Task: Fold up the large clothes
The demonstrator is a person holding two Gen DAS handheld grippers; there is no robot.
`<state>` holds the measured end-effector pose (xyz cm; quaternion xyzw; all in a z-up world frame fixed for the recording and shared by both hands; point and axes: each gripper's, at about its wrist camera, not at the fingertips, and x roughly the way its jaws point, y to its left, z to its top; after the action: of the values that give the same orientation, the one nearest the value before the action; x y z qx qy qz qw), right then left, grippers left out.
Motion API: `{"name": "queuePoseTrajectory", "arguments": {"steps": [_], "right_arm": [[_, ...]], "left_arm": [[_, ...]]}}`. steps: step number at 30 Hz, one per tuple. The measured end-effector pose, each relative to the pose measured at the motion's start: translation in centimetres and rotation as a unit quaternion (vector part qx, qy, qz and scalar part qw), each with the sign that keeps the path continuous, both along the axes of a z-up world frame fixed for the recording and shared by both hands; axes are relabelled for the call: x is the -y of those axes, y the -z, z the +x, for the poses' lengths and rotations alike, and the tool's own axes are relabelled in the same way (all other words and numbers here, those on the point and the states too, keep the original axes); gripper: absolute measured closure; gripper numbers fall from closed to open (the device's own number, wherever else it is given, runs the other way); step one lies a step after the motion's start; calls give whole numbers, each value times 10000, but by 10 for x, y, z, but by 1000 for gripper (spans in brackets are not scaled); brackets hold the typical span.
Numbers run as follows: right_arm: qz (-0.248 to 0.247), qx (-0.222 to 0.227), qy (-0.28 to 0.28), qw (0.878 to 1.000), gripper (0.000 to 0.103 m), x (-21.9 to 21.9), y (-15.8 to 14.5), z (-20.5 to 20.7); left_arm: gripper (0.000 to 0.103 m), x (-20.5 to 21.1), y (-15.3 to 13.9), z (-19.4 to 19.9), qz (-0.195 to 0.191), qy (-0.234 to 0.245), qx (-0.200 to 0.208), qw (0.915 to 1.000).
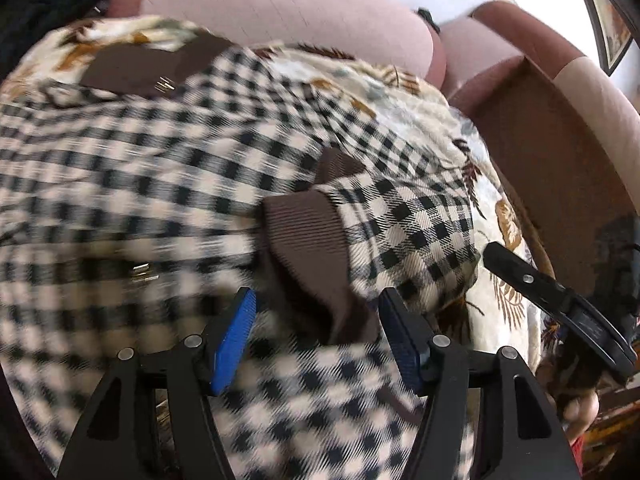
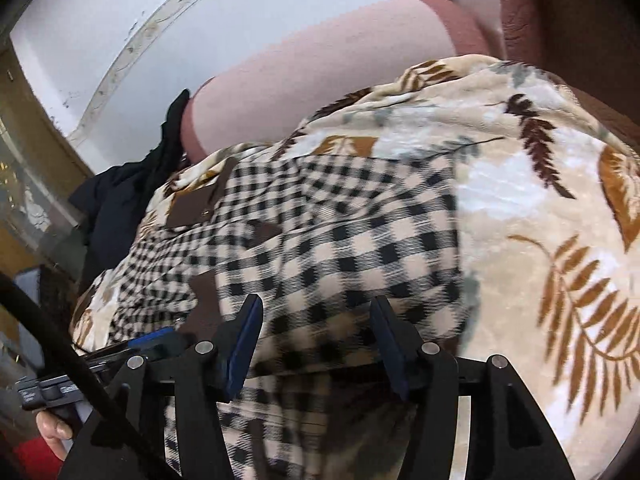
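Observation:
A large black-and-cream checked jacket (image 1: 160, 168) with brown ribbed cuffs and collar lies spread on a leaf-print blanket (image 1: 436, 104). My left gripper (image 1: 316, 312) is open just above the jacket, its blue pads either side of a brown cuff (image 1: 308, 236). My right gripper (image 2: 316, 320) is open over the jacket's checked cloth (image 2: 344, 240) near its edge. The right gripper also shows in the left wrist view (image 1: 560, 300) at the right, and the left gripper shows in the right wrist view (image 2: 120, 352) at lower left.
The blanket (image 2: 540, 200) covers a sofa seat with pink back cushions (image 1: 280, 8) and a brown armrest (image 1: 560, 148). Dark clothing (image 2: 132, 192) lies piled at the seat's left end. A white wall (image 2: 120, 20) is behind.

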<state>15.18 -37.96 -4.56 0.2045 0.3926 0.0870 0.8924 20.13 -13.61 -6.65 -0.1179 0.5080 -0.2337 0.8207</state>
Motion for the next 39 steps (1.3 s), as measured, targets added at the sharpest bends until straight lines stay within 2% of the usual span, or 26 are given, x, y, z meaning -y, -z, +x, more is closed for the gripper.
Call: {"name": "queuePoseTrajectory", "arguments": {"steps": [2,3,4,5,8,14,18,22,27,30,36,39], "right_arm": [[-4,37,147,9999,43,11,-3,-1],[-23,51,206,9998,43,12,-3,0],[-53,61,271,9996,43,14,-2,3],[-97,65,358,9993,43,17,-2,5],[-181,26,562,9983,43,26,0,8],[-122,37,720,9973,43,28,0,11],[-144,81,641,9978,43,8,-6,22],[-348,35,382,9987,49,-26,-7,40],[-656,34,137,9977,49,-66,-4,66],[-673,-23,32,9977,49,-82,2,82],[-875,-215,-188,9958,49,-109,18,106],[-1193,-371,-273,9918,49,-119,29,112]], "left_arm": [[44,9,9,10,-84,42,-156,9998],[53,14,12,13,-72,66,-186,9998],[85,17,13,14,-20,85,-186,9998],[94,20,14,15,73,90,-203,9997],[95,14,1,11,130,-27,96,9999],[95,-16,-57,14,277,-129,906,9954],[95,-63,-81,30,609,-559,1212,9892],[95,-129,-88,48,845,-1194,1206,9819],[95,-200,-86,67,1115,-1811,1080,9711],[95,-231,-74,78,1163,-2081,879,9672],[95,-250,-33,90,1453,-2175,583,9634],[95,-252,-12,94,1505,-2188,448,9631]]}}
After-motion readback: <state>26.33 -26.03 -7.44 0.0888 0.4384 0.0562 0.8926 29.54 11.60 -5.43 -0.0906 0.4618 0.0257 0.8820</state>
